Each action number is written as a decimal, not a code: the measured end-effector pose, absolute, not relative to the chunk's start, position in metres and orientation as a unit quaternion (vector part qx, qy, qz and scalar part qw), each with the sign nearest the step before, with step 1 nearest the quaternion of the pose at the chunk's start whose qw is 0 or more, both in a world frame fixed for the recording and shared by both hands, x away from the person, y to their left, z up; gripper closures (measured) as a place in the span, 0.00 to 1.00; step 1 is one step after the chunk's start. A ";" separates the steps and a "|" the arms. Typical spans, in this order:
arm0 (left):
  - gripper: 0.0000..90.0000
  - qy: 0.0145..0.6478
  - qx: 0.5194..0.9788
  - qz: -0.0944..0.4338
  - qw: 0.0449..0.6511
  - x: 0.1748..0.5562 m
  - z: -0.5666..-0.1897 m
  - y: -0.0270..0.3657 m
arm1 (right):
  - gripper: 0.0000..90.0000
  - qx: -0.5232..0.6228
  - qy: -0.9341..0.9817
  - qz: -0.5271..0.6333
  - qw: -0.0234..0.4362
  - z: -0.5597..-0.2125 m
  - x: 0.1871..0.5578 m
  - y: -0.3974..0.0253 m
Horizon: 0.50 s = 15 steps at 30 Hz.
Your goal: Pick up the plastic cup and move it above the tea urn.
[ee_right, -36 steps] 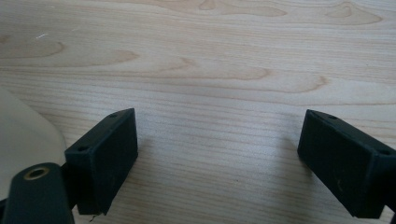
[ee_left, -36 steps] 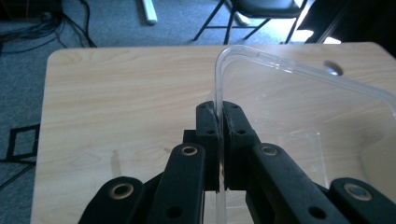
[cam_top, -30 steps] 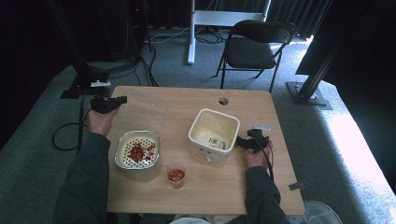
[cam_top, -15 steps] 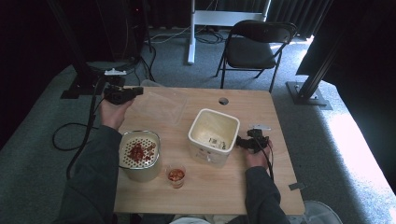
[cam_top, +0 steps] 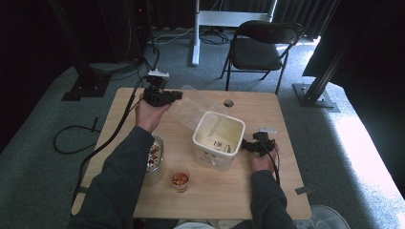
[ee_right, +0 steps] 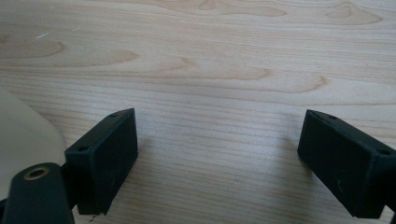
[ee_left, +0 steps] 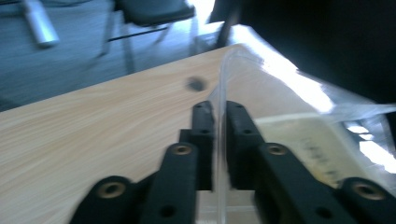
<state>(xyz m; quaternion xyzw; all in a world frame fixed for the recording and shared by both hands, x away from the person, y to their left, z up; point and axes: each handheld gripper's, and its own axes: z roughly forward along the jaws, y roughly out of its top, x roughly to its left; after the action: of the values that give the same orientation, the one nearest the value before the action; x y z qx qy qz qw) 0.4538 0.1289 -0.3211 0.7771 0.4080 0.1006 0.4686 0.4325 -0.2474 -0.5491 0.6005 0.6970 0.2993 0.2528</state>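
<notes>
Gripping a clear plastic lid (cam_top: pixel 193 110) by its edge, with the left gripper (cam_top: pixel 165 97) lifted over the far-left part of the table (cam_top: pixel 286 191), up and to the left of the cream container (cam_top: pixel 218 139). Seen in the left gripper view: black jaws pressed almost together on the thin transparent rim of the lid (ee_left: pixel 280 126), only that sliver of plastic between them. Slanting down from the gripper toward the container, with the lid's lower end reaching to just about the container's far-left rim; whether touching it or just above, cannot tell.

Standing open near the middle of the table, container mouth bare and pale inside. Resting low just to the right of the container, near its side wall: the right gripper (cam_top: pixel 256 145). In the right gripper view: jaws spread wide apart over bare wood (ee_right: pixel 210 70), nothing between them, a curve of the container's pale wall (ee_right: pixel 23 135) at the left edge beside one jaw.

Sitting left of the container, partly hidden under the left sleeve: a metal bowl (cam_top: pixel 155 155) with reddish pieces inside. Standing in front of the container, toward the near edge: a small glass (cam_top: pixel 180 180) with red contents, well apart from both grippers.
</notes>
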 end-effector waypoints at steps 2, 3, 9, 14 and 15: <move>0.71 0.385 0.784 0.099 0.477 0.451 -0.318 0.122 | 0.13 0.601 0.697 0.299 0.253 -0.549 0.432 -0.247; 0.67 0.379 0.783 0.093 0.484 0.450 -0.317 0.121 | 0.13 0.600 0.697 0.299 0.252 -0.549 0.432 -0.247; 0.60 0.381 0.785 0.108 0.476 0.447 -0.314 0.128 | 0.13 0.601 0.697 0.299 0.252 -0.549 0.432 -0.247; 0.58 0.378 0.790 0.117 0.468 0.446 -0.313 0.131 | 0.13 0.600 0.697 0.299 0.253 -0.549 0.432 -0.247; 0.58 0.377 0.792 0.115 0.466 0.445 -0.314 0.130 | 0.13 0.601 0.697 0.299 0.252 -0.549 0.432 -0.247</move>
<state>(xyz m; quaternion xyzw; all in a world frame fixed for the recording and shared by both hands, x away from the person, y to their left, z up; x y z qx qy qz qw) 0.4454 0.1299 -0.3143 0.7924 0.3768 0.1152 0.4657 0.4325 -0.2474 -0.5490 0.6005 0.6973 0.2992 0.2524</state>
